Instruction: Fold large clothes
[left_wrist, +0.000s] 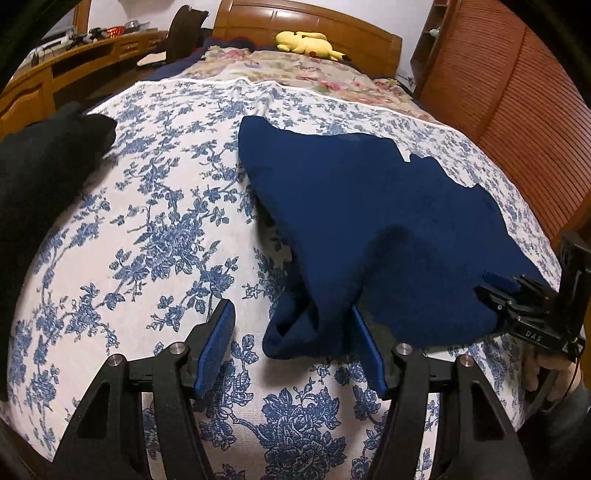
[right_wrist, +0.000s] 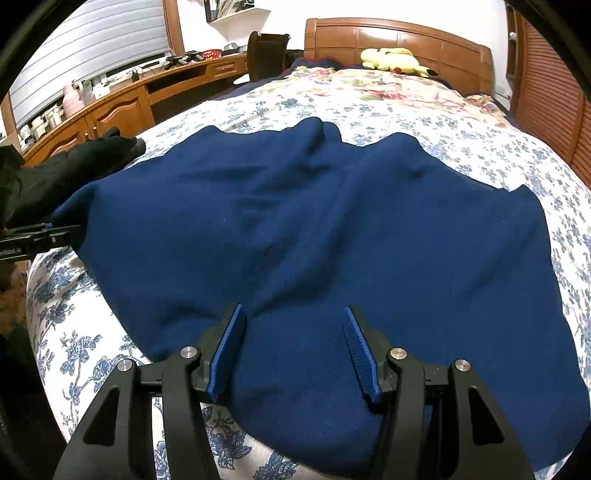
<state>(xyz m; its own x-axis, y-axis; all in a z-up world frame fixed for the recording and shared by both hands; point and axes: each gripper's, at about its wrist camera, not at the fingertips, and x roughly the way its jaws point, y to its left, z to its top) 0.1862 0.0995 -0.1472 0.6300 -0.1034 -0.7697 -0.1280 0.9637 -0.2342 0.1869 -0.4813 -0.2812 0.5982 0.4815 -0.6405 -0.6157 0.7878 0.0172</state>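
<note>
A navy blue garment (right_wrist: 332, 240) lies spread on the bed's blue-floral cover (left_wrist: 147, 221). In the left wrist view the garment (left_wrist: 369, 221) lies to the right, with a bunched corner between the fingers. My left gripper (left_wrist: 291, 321) is open, and the corner touches its right finger. My right gripper (right_wrist: 291, 325) is open with its fingers resting on the garment's near edge. The right gripper also shows in the left wrist view (left_wrist: 506, 291) at the garment's right edge. The left gripper shows in the right wrist view (right_wrist: 40, 236) at the garment's left corner.
A black garment (left_wrist: 44, 173) lies at the bed's left edge. A yellow plush toy (right_wrist: 395, 61) sits by the wooden headboard (right_wrist: 399, 37). A wooden desk (right_wrist: 122, 99) with clutter runs along the left. A slatted wooden wardrobe (left_wrist: 517, 103) stands on the right.
</note>
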